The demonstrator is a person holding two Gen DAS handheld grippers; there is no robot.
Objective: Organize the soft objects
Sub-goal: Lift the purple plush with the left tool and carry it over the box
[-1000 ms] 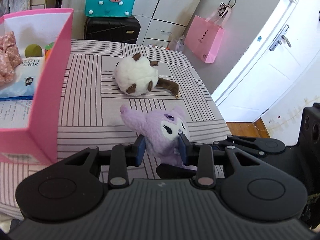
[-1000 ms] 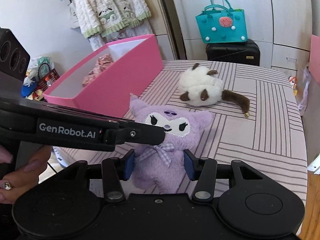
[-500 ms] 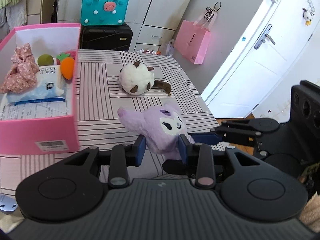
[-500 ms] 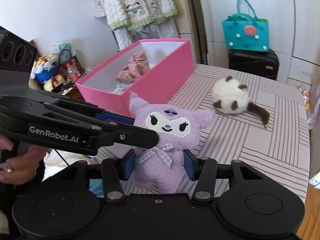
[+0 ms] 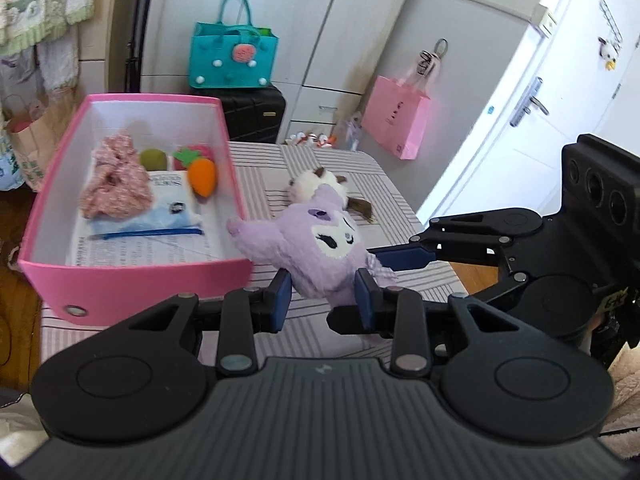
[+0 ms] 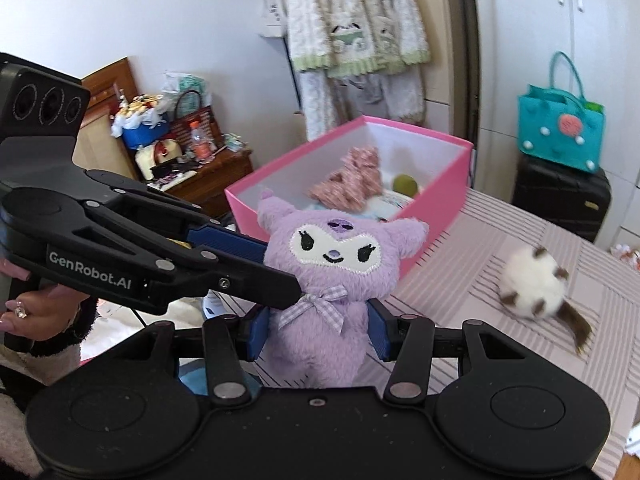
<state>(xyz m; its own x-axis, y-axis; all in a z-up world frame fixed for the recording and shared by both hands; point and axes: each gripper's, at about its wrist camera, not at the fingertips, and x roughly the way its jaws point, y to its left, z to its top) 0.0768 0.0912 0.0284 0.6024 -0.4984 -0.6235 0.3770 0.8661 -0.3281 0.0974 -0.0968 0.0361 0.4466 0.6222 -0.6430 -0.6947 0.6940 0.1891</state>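
A purple plush toy (image 5: 316, 248) (image 6: 332, 276) with a white face and a checked bow hangs in the air above the striped table (image 5: 384, 184). My left gripper (image 5: 323, 294) is shut on its head and side. From the right comes my right gripper (image 6: 318, 330), shut on its body below the bow. An open pink box (image 5: 132, 280) (image 6: 436, 200) stands just left of the toy and holds a pink cloth (image 5: 116, 184), a carrot toy (image 5: 203, 176), a green ball (image 5: 153, 158) and a tissue pack (image 5: 160, 212). A white and brown plush (image 6: 532, 288) lies on the table behind.
A teal bag (image 5: 232, 56) sits on a black suitcase (image 5: 252, 120) behind the table. A pink paper bag (image 5: 396, 124) hangs near a white door (image 5: 532, 112). A person's hand (image 6: 36, 312) holds the left gripper's handle. A cluttered wooden cabinet (image 6: 200, 176) stands beyond the box.
Both grippers have lifted the purple plush off the table and carried it toward the pink box. The box's inside has come into view. The white plush has stayed put.
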